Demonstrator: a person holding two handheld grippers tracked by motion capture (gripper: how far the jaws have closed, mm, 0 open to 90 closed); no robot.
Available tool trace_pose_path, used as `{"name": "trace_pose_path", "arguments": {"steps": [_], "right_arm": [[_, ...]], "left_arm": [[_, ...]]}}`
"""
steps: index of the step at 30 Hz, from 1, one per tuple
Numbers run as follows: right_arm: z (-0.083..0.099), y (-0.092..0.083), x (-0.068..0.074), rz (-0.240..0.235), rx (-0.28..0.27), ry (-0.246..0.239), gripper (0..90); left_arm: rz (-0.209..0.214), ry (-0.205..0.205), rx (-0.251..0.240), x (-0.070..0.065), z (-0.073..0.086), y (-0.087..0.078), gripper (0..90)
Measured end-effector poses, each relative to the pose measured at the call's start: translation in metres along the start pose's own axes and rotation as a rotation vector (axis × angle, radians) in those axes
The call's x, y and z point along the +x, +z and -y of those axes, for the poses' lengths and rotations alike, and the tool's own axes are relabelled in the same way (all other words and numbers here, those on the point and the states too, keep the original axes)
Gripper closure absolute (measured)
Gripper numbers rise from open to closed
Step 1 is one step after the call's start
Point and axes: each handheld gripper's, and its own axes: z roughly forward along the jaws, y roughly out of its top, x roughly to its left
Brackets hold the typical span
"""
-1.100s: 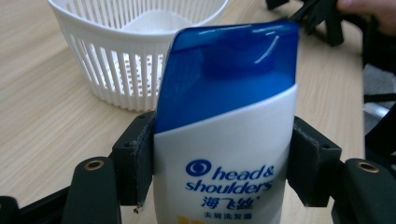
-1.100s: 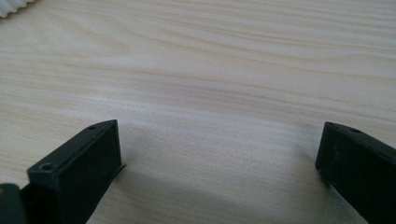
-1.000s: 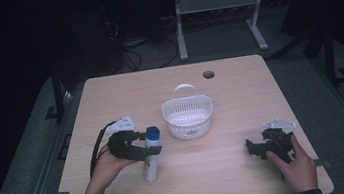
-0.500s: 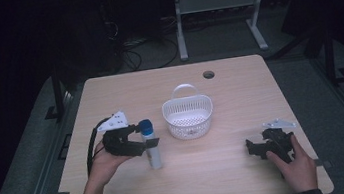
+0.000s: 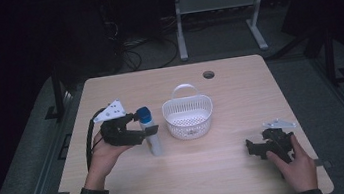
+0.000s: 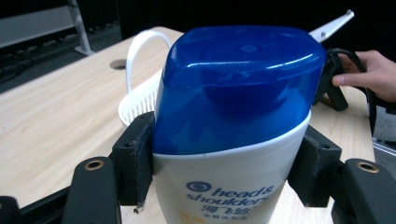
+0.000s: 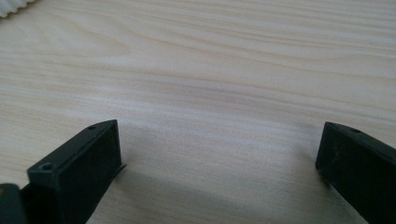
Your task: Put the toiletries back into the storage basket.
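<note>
Around me the room is dark; beyond the far edge of the light wooden worktop I see a grey stand and loose cables on the floor. The worktop has a round cable hole near its far edge. My left gripper sits at the left, and its fingers are clamped on a white shampoo bottle with a blue cap, pressing its two sides just under the cap. I can't tell from above whether the bottle's base touches the wood. Just right of the bottle stands a white plastic slotted basket with a hoop handle, apart from it by a narrow gap. My right gripper lies low on the worktop near the right corner, well clear of the basket, its fingers spread wide with only bare wood between them. The near middle of the worktop is open, and so is the far left.
</note>
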Motion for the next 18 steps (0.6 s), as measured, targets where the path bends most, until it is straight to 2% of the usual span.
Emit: {"name": "trace_pose_path", "arguments": {"steps": [13, 18], "right_arm": [[0.0, 0.0, 0.0, 0.001, -0.001, -0.003, 0.0], [0.0, 0.0, 0.0, 0.0, -0.001, -0.003, 0.0]], "left_arm": [[-0.039, 0.027, -0.052, 0.003, -0.033, 0.003, 33.5], [-0.04, 0.038, -0.062, 0.004, -0.047, 0.008, 33.5]]}}
